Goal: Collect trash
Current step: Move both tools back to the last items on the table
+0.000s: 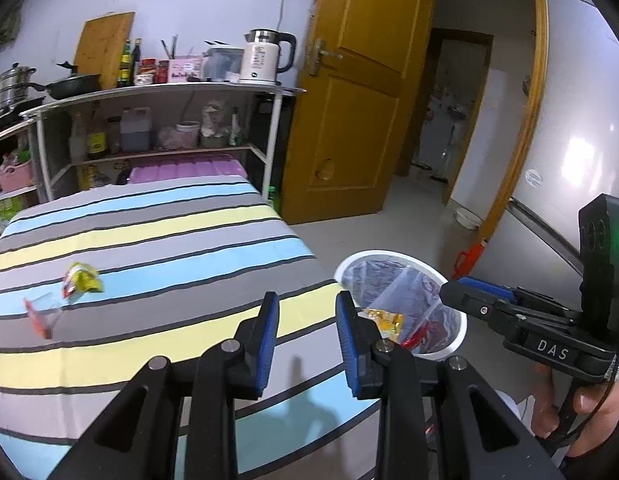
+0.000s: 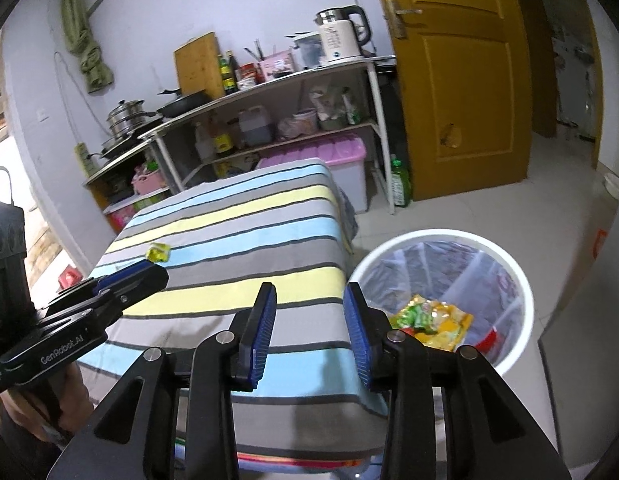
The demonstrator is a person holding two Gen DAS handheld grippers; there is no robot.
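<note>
Both claws are released right now, nothing between the blue ribbed pads on either one. The left gripper (image 1: 307,322) hangs over the near edge of the striped bedcover (image 1: 157,236) in grey, pale blue and yellow, and the right gripper (image 2: 309,316) sits just beside it, nearer the white round plastic bin with a clear liner (image 2: 523,280) on the floor at the bed's corner.

The bin already has some stuff in it: a crumpled yellow and green snack wrapper (image 2: 433,320) plus something red against the liner. Still out on the cover, well apart from both claws, are a crumpled yellow-green wrapper (image 1: 82,278) and, just beside it, a clear plastic wrapper with red bits (image 1: 41,314).

Where I reckon this could go sideways:

- That clear wrapper lies flat on soft fabric. Come down too deep and the pads probably pinch the cover along with it, dragging the sheet.
- Both bits look light and crinkly, so a shallow pinch may only catch a corner, and it could flutter off on the way back to the bin.
- The two pieces are close together, so grabbing one might nudge the other away.
- The bin's beside the bed, so letting go short of the rim would likely mean trash on the tiles.
- Two grippers side by side, so a careless reach could knock them together.
</note>
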